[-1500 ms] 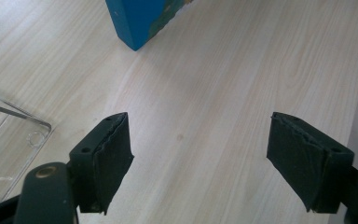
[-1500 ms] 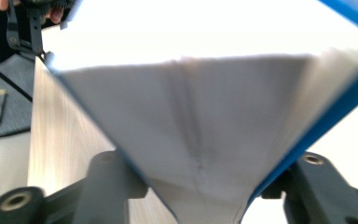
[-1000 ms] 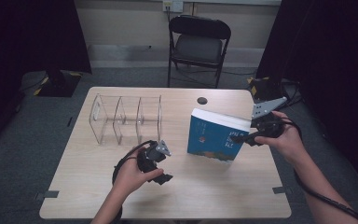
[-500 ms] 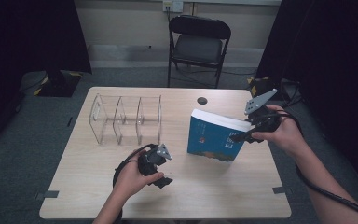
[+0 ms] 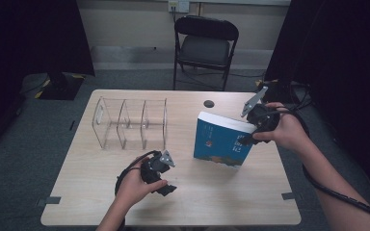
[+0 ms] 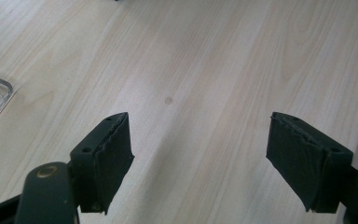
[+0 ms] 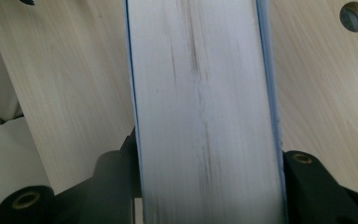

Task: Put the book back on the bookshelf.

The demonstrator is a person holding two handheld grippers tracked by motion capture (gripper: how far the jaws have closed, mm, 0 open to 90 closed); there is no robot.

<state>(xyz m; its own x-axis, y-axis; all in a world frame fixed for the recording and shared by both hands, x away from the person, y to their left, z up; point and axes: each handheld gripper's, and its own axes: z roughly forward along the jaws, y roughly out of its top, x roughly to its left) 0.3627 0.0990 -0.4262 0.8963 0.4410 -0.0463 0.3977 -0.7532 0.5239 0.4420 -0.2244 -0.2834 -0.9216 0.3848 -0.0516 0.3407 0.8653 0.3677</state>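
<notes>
Blue-covered book (image 5: 224,143) tilted up near tabletop (image 5: 221,202) right edge, clamped in right tongs (image 5: 250,137); left tongs (image 5: 166,185) released, idle near front edge; next, probably slotting into clear rack (image 5: 130,122).

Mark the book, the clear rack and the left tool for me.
book (image 5: 220,142): high view, on its blue front cover.
clear rack (image 5: 131,124): high view, on a middle divider.
left tool (image 6: 198,161): left gripper view, midway between its open tips.
</notes>
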